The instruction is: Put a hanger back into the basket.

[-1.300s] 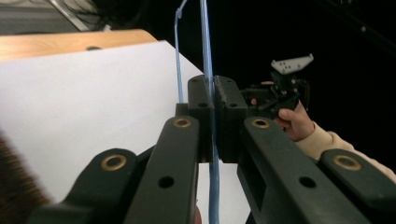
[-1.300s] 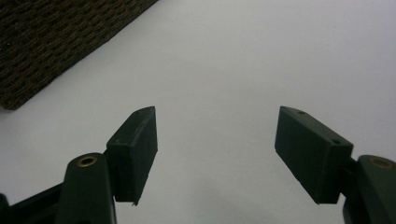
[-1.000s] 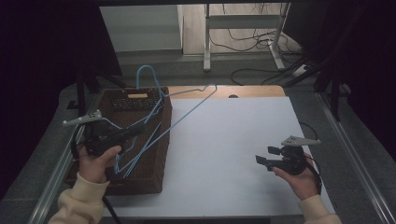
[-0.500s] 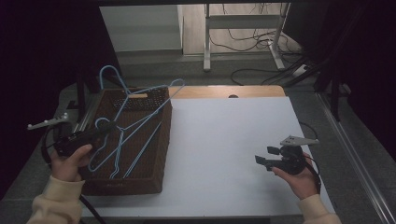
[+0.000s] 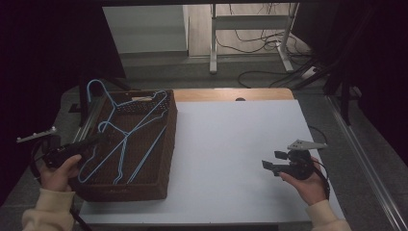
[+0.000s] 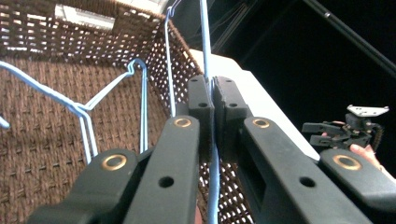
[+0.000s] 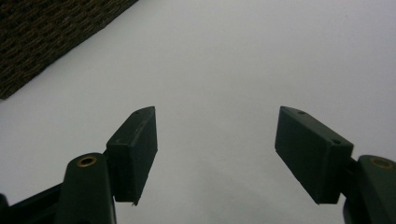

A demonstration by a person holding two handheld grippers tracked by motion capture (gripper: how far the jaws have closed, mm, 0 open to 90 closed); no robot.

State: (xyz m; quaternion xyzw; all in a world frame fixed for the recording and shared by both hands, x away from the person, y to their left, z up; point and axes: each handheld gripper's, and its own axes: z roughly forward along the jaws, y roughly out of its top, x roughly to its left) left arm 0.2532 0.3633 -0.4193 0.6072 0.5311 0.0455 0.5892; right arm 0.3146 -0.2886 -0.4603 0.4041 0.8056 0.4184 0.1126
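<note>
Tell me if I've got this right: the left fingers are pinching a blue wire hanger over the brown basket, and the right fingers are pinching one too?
Not quite. The right gripper holds nothing: in the right gripper view its fingers stand apart over the bare white table. The left gripper does pinch a blue hanger over the basket.

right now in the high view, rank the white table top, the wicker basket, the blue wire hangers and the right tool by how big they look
1. white table top
2. wicker basket
3. blue wire hangers, spanning most of the basket's length
4. right tool, clearly smallest

A white table (image 5: 240, 144) bears a brown wicker basket (image 5: 159, 149) at its left.
</note>
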